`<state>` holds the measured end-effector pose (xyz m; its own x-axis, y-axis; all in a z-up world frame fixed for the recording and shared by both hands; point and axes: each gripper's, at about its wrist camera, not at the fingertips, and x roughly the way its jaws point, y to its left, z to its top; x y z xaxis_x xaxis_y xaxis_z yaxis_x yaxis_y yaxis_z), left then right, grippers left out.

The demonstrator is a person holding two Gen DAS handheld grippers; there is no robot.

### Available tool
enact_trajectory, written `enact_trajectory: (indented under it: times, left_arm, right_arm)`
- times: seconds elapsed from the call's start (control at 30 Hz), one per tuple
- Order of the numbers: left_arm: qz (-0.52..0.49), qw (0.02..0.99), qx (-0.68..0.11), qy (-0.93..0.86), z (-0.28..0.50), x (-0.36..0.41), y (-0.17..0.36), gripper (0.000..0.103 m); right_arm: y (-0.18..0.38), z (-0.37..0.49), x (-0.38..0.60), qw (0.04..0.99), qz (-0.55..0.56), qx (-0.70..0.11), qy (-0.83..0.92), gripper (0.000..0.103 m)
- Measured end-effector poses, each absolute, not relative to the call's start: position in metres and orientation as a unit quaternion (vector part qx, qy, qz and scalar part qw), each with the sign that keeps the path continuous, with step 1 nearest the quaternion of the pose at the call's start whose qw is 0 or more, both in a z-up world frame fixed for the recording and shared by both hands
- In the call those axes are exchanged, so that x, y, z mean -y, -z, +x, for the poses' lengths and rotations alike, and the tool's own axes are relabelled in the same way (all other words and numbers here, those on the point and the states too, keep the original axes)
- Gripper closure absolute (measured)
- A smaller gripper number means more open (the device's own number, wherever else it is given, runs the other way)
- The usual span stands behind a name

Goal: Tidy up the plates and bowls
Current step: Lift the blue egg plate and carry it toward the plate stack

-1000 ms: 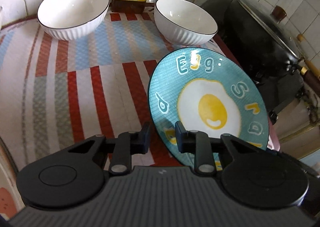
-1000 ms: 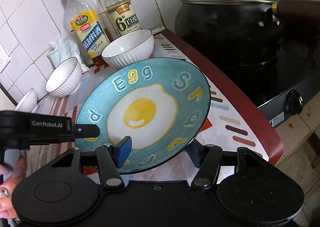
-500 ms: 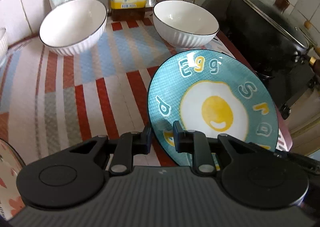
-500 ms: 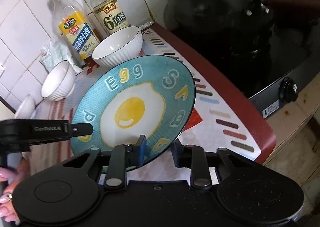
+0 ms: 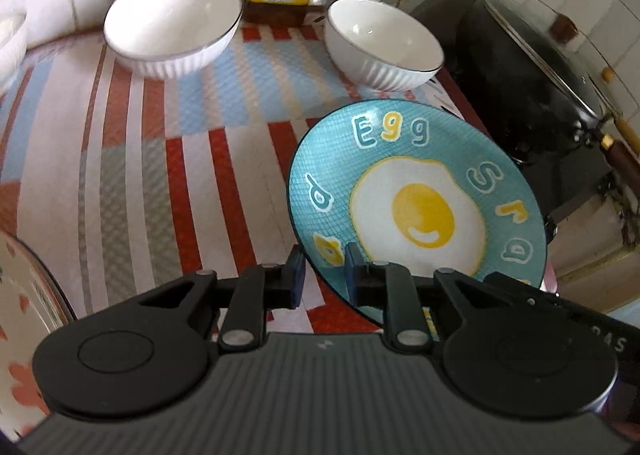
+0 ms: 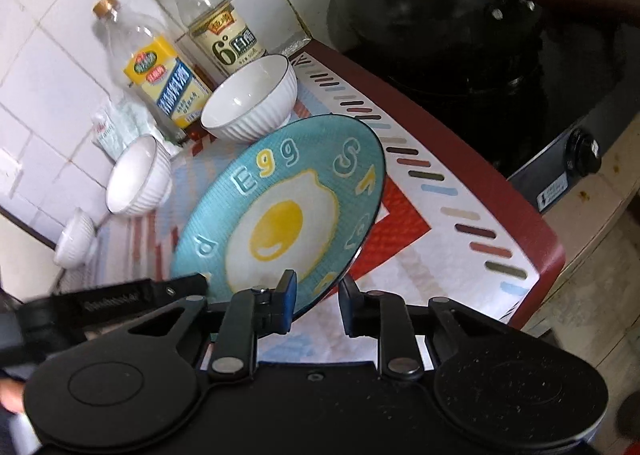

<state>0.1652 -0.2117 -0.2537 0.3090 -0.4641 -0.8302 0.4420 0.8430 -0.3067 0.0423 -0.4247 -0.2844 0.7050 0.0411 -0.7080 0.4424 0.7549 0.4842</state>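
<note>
A blue plate with a fried-egg picture hangs tilted above the striped mat, held at two spots on its near rim. My left gripper is shut on the rim at the plate's lower left. In the right wrist view the plate has its near rim between the pads of my right gripper, whose jaws are closing on it. The left gripper shows there as a black bar at the plate's left. Three white ribbed bowls stand along the back.
Two bottles and a plastic bag line the tiled wall. A black lidded wok sits on the stove at the right. A flower-patterned plate lies at the near left. The mat's red edge borders the stove.
The right gripper's jaws have come together from wide apart onto the plate's near rim, and it has rolled, so the plate looks more tilted. The left gripper has kept its hold.
</note>
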Motion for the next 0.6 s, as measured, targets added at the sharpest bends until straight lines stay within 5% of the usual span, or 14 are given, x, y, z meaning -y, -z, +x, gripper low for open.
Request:
enact_trajectory:
  times: [0.23, 0.6]
  left_arm:
    - [-0.053, 0.780, -0.560, 0.273, 0.170, 0.212, 0.269, 0.079]
    - [-0.004, 0.805, -0.522, 0.281, 0.194, 0.227, 0.268, 0.079]
  right_arm:
    - [0.285, 0.046, 0.421, 0.861, 0.318, -0.375, 0.132, 0.081]
    - [0.293, 0.048, 0.425, 0.856, 0.317, -0.380, 0.148, 0.083]
